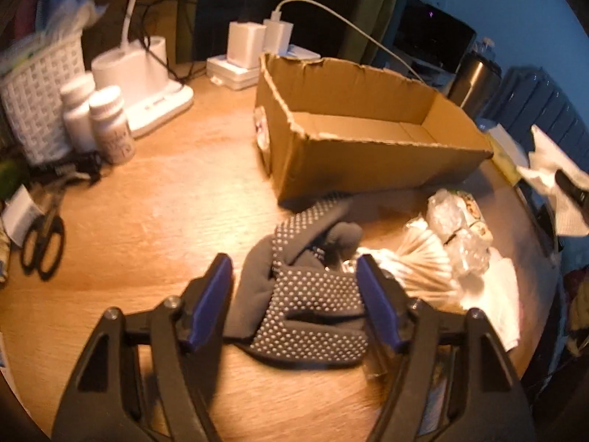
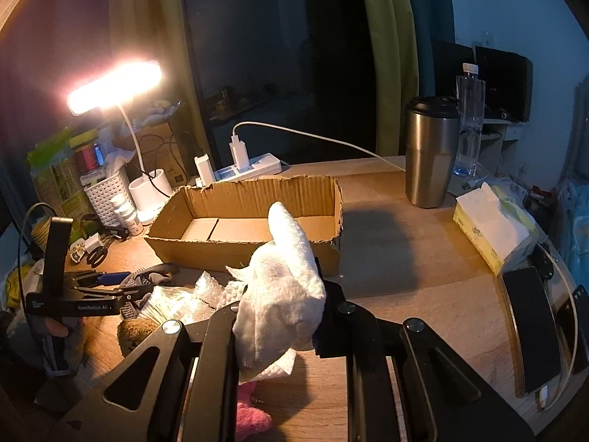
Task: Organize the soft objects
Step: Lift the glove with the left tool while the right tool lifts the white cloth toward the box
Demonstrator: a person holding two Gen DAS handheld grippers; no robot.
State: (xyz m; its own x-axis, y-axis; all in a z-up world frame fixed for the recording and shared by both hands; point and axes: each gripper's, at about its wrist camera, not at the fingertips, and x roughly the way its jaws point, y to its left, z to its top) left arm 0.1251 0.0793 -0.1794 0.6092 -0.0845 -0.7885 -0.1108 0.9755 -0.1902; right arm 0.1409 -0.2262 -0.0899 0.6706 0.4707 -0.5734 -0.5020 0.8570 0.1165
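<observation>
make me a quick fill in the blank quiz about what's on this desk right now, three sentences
The right tongs are shut on a white ____.
The dotted grey glove lies on the table between the left tongs' ____ jaws.
The cardboard box is ____ inside.

Missing words: cloth; open; empty

open cardboard box — bottles leftward
</observation>
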